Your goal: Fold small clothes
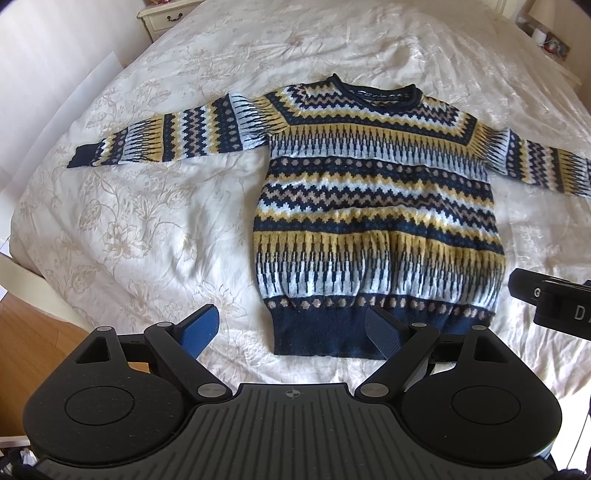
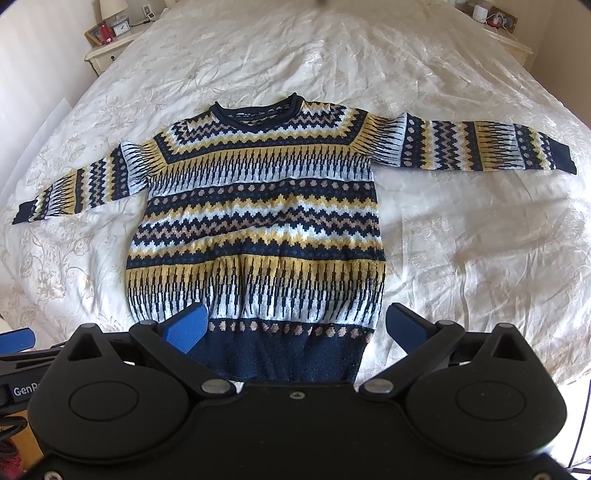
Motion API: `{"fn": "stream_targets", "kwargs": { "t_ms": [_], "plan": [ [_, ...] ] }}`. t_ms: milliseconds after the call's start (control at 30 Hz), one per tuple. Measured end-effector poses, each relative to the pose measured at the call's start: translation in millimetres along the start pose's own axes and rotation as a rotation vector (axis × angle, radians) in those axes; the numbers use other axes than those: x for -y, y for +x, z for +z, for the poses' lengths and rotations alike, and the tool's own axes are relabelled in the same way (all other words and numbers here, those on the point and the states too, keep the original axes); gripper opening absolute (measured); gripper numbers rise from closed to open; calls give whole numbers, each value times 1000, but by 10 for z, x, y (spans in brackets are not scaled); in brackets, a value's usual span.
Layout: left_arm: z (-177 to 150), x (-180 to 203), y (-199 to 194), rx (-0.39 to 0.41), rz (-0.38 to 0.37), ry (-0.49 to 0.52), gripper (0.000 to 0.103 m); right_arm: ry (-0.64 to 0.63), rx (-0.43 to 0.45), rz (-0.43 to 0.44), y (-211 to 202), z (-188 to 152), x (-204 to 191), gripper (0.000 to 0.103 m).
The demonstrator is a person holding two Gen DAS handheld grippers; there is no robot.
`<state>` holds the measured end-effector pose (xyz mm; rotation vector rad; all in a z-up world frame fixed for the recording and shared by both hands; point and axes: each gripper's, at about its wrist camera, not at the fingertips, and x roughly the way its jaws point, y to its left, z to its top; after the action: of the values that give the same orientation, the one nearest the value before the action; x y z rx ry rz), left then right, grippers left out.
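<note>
Left view: my left gripper (image 1: 291, 334) is spread and empty above the sweater (image 1: 373, 206), flat on the bed (image 1: 129, 221); floor shows. Right view: my right gripper (image 2: 295, 330), spread likewise; a nightstand (image 2: 107, 50) shows.

bed: cream floral bedspread (image 2: 461, 229), rumpled, I see it spread across both views | left nightstand (image 2: 101, 55): cream, carries a red-framed picture (image 2: 99, 34), a small clock (image 2: 120, 28) and a lamp base | right nightstand (image 2: 511, 42): small items, too blurred to name | wooden floor (image 1: 33, 350) beside bed
</note>
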<state>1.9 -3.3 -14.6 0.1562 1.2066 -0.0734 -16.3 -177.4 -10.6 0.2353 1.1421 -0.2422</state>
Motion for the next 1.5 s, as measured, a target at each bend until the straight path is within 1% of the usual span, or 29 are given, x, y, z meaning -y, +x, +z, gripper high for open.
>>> {"fn": "stream_targets", "kwargs": {
  "t_ms": [267,500,800,1033,1200,1400,1467,1500],
  "plan": [
    [73,-21,97,-37,4,-5,87,-9,-30,4,126,48,-25,102],
    [240,-75,207,-60,10,-7,87,-21,-72,4,268,185,-75,102],
    [699,-169,463,-78,2,-3,87,-22,-83,-15,492,580,-196,102],
    [1104,-209,673,-79,-11,28,87,-9,-74,-31,673,921,-288,102],
    [1322,-268,766,-52,-37,28,86,1,-53,-12,819,1068,-335,102],
    [1520,-287,872,22,-69,52,85,-29,41,-17,938,1133,-350,101],
    [1566,-284,914,49,-71,53,84,-39,68,-12,966,1139,-318,101],
    [1583,-282,933,59,-75,51,80,-44,80,-11,981,1139,-296,101]
  ]
}}
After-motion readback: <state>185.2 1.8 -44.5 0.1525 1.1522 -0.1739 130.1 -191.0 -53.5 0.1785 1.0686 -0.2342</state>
